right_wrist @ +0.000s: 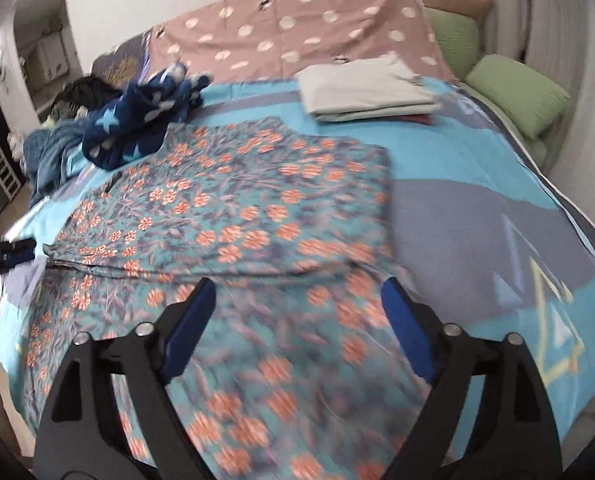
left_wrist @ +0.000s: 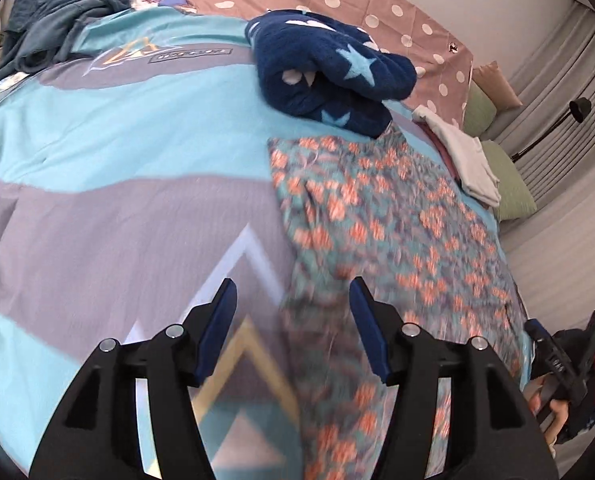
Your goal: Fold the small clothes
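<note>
A teal garment with orange flowers [right_wrist: 237, 208] lies spread on the bed, its far part folded over the near part; it also shows in the left wrist view [left_wrist: 397, 232]. My left gripper [left_wrist: 293, 300] is open and empty, above the garment's left edge. My right gripper [right_wrist: 297, 300] is open and empty, above the garment's near part just before the fold line. The left gripper's tip shows at the left edge of the right wrist view [right_wrist: 13, 250]. The right gripper shows at the lower right of the left wrist view [left_wrist: 569, 360].
A navy star-patterned fleece [left_wrist: 329, 72] lies bunched beyond the garment. A folded white cloth [right_wrist: 361, 88] lies at the back right. The bedspread [right_wrist: 477, 200] is blue and grey. Green pillows [right_wrist: 517, 92], a pink dotted sheet [right_wrist: 297, 28] and a blue blanket heap [left_wrist: 57, 20] lie around.
</note>
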Demonstrator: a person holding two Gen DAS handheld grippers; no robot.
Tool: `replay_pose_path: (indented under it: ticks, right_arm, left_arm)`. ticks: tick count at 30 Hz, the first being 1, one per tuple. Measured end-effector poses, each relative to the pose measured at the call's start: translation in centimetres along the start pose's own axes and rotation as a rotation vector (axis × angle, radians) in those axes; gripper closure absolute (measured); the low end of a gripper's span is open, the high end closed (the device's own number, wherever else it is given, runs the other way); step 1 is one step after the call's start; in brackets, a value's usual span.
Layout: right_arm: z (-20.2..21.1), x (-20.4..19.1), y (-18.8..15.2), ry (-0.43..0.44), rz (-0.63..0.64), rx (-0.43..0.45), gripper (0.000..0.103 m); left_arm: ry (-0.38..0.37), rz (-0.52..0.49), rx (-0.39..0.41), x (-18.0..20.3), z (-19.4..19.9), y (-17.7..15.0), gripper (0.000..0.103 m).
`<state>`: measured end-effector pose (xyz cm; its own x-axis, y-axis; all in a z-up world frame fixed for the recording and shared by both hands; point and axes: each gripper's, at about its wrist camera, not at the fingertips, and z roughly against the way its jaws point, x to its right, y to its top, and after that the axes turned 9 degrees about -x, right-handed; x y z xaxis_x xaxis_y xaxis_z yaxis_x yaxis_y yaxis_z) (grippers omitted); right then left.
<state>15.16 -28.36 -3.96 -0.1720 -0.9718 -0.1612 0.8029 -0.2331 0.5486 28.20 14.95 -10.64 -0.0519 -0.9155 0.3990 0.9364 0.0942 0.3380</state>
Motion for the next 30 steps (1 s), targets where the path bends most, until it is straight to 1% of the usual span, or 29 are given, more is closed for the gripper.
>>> replay_pose_path:
  ticks: [2,4,5,6,7,9,10,12,14,15,16,17,19,21,24,28,30]
  right_arm:
    - [1.5,1.5,-2.0,0.0,-0.018,0.025,0.012]
    - [3.0,3.2,-4.7,-0.004,-0.025,0.052,0.01]
    - [3.7,4.1,-6.1,0.005,-0.03,0.058,0.01]
    - [4.1,4.8,-7.1,0.018,-0.037,0.061,0.01]
    - [4.6,5.9,-8.5,0.052,-0.058,0.061,0.01]
    - [5.2,8.0,-10.9,0.131,-0.097,0.062,0.01]
    - [5.5,8.9,-12.1,0.156,-0.103,0.062,0.01]
    - [5.7,9.8,-14.0,0.186,-0.078,0.075,0.01]
    - [5.8,10.6,-15.8,0.25,-0.029,0.089,0.01]
    - [5.7,11.2,-16.8,0.279,-0.022,0.1,0.013]
    - [5.6,11.6,-17.5,0.284,-0.026,0.114,0.018]
    - [5.6,11.9,-18.0,0.292,-0.023,0.12,0.021]
    - [5.1,12.0,-18.8,0.307,0.01,0.113,0.028]
    - [4.7,11.9,-19.5,0.295,0.042,0.11,0.029]
    - [4.7,11.9,-20.1,0.304,0.07,0.104,0.029]
    - [4.9,11.7,-20.9,0.328,0.107,0.055,0.029]
    - [4.4,11.2,-21.1,0.312,0.148,0.016,0.029]
  left_arm:
    - [0.007,-0.003,-0.001,-0.1,0.9,-2.2,0.044]
    - [0.009,-0.01,0.001,0.0,1.5,-4.4,0.044]
    - [0.013,-0.016,0.001,0.0,1.9,-5.8,0.044]
    - [0.016,-0.022,0.0,0.1,2.1,-7.0,0.041]
    - [0.017,-0.028,-0.003,0.1,2.3,-8.2,0.037]
    - [0.015,-0.049,-0.008,0.3,2.7,-10.8,0.035]
    - [0.018,-0.061,-0.013,0.4,2.9,-12.2,0.035]
    - [0.026,-0.071,-0.016,0.4,3.3,-14.0,0.035]
    - [0.015,-0.078,-0.013,0.1,3.7,-16.0,0.035]
    - [0.008,-0.077,-0.006,-0.1,3.9,-16.8,0.035]
    - [0.0,-0.077,0.001,-0.2,4.1,-17.4,0.035]
    - [-0.006,-0.077,0.006,-0.3,4.3,-18.0,0.035]
    - [-0.023,-0.074,0.019,-0.6,4.8,-19.2,0.035]
    - [-0.066,-0.076,0.03,-0.9,5.4,-20.4,0.035]
    - [-0.124,-0.077,0.036,-1.6,5.9,-22.3,0.035]
    - [-0.269,-0.089,0.007,-2.3,5.8,-24.4,0.035]
    - [-0.331,-0.099,-0.015,-2.4,5.4,-25.4,0.035]
